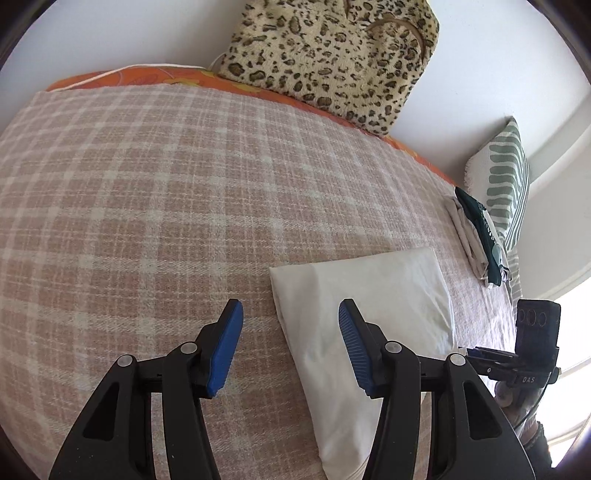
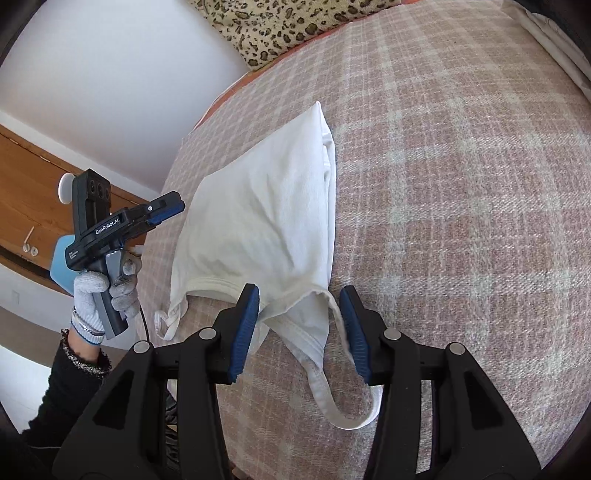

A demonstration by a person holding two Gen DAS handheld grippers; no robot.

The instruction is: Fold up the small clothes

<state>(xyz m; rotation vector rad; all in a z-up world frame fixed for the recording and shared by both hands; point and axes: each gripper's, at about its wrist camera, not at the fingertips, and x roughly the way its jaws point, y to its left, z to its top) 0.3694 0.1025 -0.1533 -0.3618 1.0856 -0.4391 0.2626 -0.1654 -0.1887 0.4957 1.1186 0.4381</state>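
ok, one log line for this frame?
white top half-folded on plaid blanket | right tongs open over strap end | left tongs open, empty | folded pile aside

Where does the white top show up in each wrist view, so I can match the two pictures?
Left wrist: the white top lies lower centre-right on the checked blanket, partly behind the right-side finger of the open left gripper.
Right wrist: the top fills the centre, its strap end between the fingers of the open right gripper.
Shared landmark: the leopard-print cushion at the top of both.
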